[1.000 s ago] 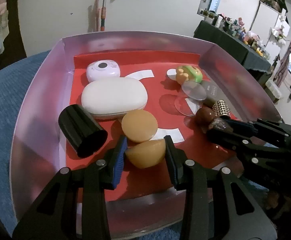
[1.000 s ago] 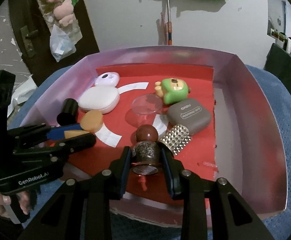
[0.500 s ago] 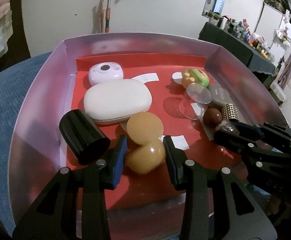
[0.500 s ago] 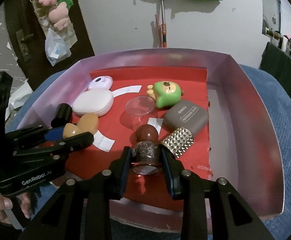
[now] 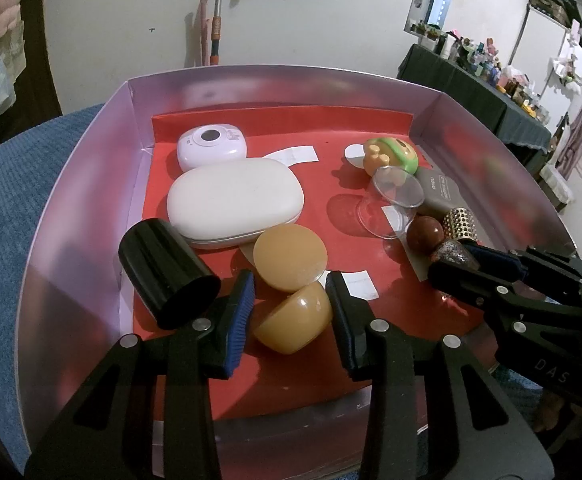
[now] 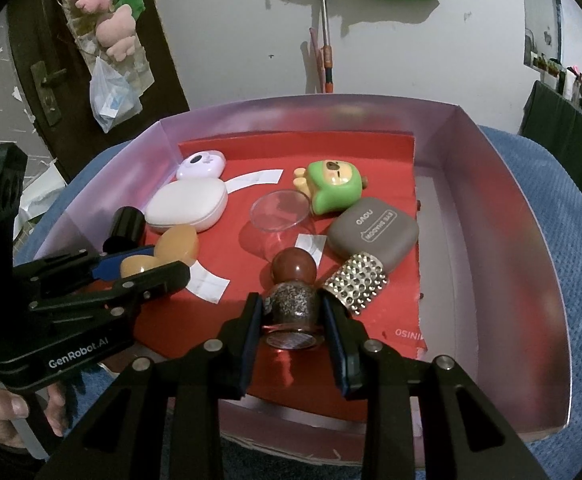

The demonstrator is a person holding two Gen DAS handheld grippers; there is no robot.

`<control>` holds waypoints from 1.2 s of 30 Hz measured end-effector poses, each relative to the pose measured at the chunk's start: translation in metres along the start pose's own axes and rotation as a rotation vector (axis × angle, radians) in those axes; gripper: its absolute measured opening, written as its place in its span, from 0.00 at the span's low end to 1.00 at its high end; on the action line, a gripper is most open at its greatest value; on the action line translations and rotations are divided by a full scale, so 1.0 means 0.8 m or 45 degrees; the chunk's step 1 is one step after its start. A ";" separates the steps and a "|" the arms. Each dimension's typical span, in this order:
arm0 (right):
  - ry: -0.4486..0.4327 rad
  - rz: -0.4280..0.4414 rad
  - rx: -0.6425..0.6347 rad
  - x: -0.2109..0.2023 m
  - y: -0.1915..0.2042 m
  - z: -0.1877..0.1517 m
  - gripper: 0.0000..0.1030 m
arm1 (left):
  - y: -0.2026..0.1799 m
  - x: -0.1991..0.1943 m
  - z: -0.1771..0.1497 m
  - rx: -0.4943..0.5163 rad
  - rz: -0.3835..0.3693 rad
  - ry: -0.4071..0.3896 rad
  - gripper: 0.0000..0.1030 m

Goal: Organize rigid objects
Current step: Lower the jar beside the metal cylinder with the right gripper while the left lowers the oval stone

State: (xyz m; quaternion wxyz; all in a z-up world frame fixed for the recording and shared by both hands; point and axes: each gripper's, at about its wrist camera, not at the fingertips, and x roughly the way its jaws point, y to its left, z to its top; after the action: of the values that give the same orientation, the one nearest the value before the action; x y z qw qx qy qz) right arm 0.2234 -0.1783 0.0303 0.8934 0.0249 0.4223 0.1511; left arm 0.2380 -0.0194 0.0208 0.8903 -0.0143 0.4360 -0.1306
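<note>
A shallow silvery-pink tray with a red liner holds the objects. My left gripper is shut on an amber dome-shaped piece near the tray's front edge; a flat amber disc leans against it. In the right wrist view the left gripper is at the left. My right gripper is shut on a glittery bottle with a round brown cap. In the left wrist view the right gripper comes in from the right.
Close to the left fingers lies a black cylinder. Behind are a white oval case and a lilac round device. A clear cup, green toy, grey case and gold studded cylinder crowd the right gripper. Blue fabric surrounds the tray.
Both grips are unchanged. The tray sits slightly lower in both views and more of the wall shows; the objects in the tray have not shifted.
</note>
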 end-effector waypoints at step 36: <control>-0.038 0.031 0.036 -0.004 -0.002 -0.005 0.46 | 0.003 -0.007 -0.006 -0.031 0.034 -0.014 0.67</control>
State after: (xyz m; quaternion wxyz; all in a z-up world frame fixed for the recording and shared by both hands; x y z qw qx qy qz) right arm 0.2188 -0.1809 0.0302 0.8973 0.0450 0.4107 0.1558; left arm 0.2316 -0.0157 0.0217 0.8941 -0.0200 0.4328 -0.1134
